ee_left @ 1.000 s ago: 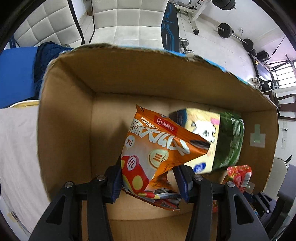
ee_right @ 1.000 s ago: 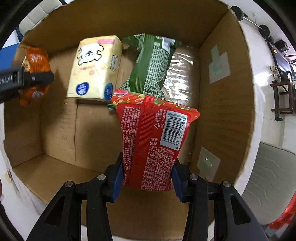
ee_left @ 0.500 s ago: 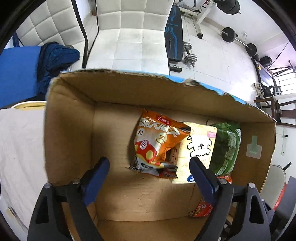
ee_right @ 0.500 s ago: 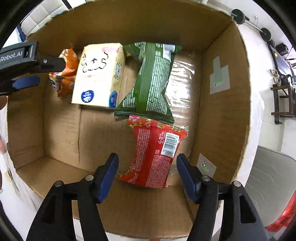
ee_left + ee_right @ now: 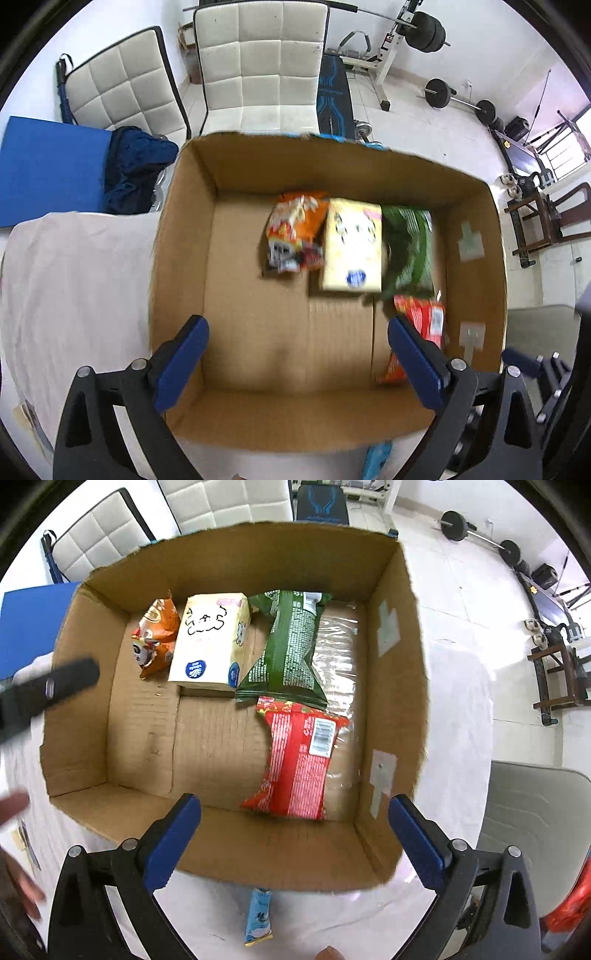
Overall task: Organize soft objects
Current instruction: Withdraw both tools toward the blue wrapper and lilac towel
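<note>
A cardboard box (image 5: 177, 280) (image 5: 391, 672) stands on a white-covered table. Inside lie an orange snack bag (image 5: 295, 232) (image 5: 157, 638), a yellow tissue pack (image 5: 352, 245) (image 5: 210, 642), a green packet (image 5: 406, 247) (image 5: 291, 646) and a red packet (image 5: 424, 321) (image 5: 299, 760). My left gripper (image 5: 297, 363) is open and empty above the box's near edge. My right gripper (image 5: 295, 842) is open and empty above the near wall. The left gripper's body shows blurred at the left of the right wrist view (image 5: 48, 690).
A small blue sachet (image 5: 258, 915) (image 5: 376, 458) lies on the table in front of the box. Two white padded chairs (image 5: 258, 66), a blue mat (image 5: 48, 166) and dark blue cloth (image 5: 136, 166) are behind. Gym weights (image 5: 436, 92) are on the floor.
Both grippers opened and let go: the orange bag and the red packet now lie in the box. Both grippers have pulled back and up, out of the box.
</note>
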